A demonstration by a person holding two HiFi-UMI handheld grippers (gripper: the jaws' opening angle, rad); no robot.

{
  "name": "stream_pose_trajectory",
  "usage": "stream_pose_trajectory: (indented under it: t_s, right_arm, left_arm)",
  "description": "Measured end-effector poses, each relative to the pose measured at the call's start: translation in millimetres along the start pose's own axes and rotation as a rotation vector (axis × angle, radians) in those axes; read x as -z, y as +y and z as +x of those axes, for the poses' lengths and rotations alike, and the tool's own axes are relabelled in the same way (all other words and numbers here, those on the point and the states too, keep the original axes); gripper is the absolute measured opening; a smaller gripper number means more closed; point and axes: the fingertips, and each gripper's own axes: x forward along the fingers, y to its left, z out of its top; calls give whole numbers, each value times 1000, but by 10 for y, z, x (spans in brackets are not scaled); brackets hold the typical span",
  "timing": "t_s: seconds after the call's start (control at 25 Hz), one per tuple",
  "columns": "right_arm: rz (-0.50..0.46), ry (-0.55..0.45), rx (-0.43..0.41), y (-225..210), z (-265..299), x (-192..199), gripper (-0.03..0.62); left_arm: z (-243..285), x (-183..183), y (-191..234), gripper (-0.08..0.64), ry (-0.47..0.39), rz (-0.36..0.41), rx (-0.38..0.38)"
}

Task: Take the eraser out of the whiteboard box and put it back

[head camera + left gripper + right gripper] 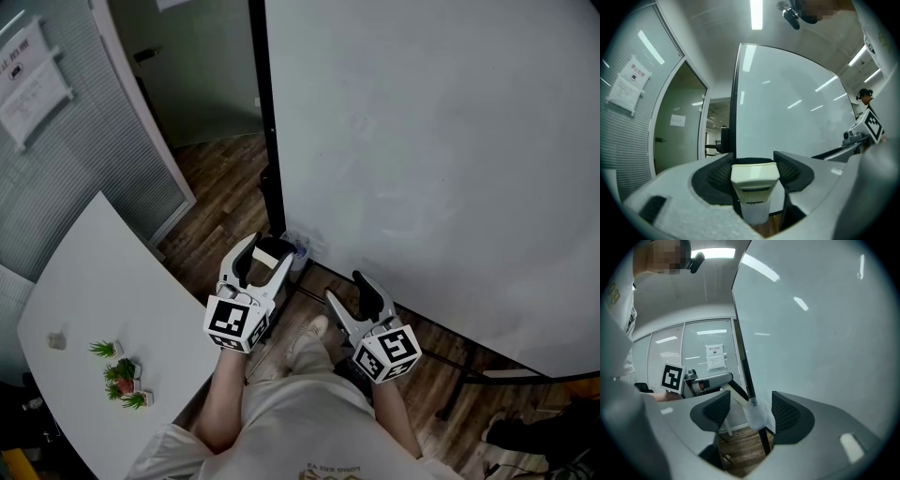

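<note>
At the whiteboard's lower left corner, beside its black upright frame, hangs one small translucent whiteboard box, fixed to the frame above the wood floor. Just left of that corner and just short of the box sits the left gripper, held level, its jaws closed on the eraser. The left gripper view shows the eraser's cream top and dark felt edge seated between both ribbed pads, so the eraser is out of the box and beside it. To the right, below the whiteboard's bottom edge and apart from it, is the right gripper, also level, jaws spread wide with nothing between the pads. Its own view looks through the gap at the box and the frame beyond. Each gripper carries a marker cube nearest the person, whose forearms and light trousers fill the lower middle of the head view. Well left of the whiteboard stands a white table bearing a cluster of small potted plants.
</note>
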Motion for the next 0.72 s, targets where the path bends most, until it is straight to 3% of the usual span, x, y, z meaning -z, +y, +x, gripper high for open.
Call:
stream_pose_trajectory:
  t_s: [0.72]
  right_arm:
    - [13,13,11,-99,28,54,272]
  left_arm:
    - [105,95,-32,267,21,-12,23]
